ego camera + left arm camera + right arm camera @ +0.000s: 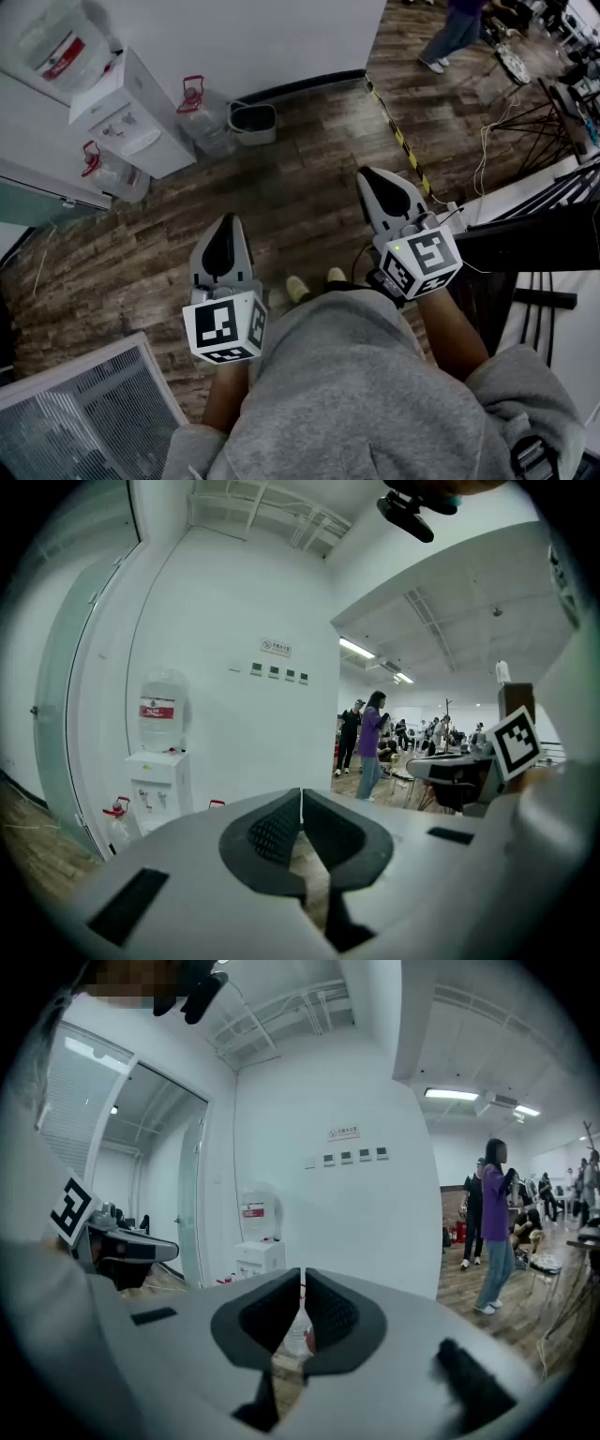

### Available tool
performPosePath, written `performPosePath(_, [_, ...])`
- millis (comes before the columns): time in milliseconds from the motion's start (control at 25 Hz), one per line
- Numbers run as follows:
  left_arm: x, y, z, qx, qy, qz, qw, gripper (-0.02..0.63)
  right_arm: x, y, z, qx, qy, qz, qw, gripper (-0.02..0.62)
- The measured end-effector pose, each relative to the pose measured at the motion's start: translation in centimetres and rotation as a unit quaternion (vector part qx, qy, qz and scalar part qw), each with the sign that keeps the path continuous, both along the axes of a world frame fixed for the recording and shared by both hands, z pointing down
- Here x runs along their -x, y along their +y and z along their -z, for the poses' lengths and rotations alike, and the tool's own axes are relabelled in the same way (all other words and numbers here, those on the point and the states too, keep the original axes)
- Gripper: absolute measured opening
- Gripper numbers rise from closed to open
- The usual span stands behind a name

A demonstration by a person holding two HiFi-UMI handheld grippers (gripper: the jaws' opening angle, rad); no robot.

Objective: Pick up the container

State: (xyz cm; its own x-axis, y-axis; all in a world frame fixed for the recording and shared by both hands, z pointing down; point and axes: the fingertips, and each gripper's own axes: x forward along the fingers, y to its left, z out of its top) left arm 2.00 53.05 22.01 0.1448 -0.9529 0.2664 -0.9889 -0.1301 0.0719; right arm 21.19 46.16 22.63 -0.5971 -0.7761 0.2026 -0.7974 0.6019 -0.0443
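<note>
Head view: approach not yet begun. White-and-black left gripper (pixel 225 225) and right gripper (pixel 375 178) hung over brown wood-plank floor (pixel 300 202), both w/ jaws together, nothing held. Probable container, a clear plastic jug w/ red handle (pixel 204 120), stood upper centre-left by white wall (pixel 262 37), well apart. Next move needs closing in and opening jaws.
</note>
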Motion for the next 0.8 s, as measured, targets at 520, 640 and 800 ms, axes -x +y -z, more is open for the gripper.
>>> performPosePath(520, [2.2, -1.2, -0.4, 0.003, 0.005, -0.012, 0.9999, 0.018, 2.7, -0.9, 0.0, 0.003, -0.005, -0.007, 1.000, 0.032])
performPosePath(640, [2.6, -1.3, -0.7, 0.004, 0.006, -0.015, 0.9999, 0.018, 3.2, -0.9, 0.0, 0.003, -0.003, -0.010, 1.000, 0.032])
performPosePath(800, [2.9, -1.2, -0.9, 0.006, 0.011, -0.018, 0.9998, 0.018, 3.9, -0.6, 0.0, 0.004, -0.003, -0.005, 1.000, 0.032])
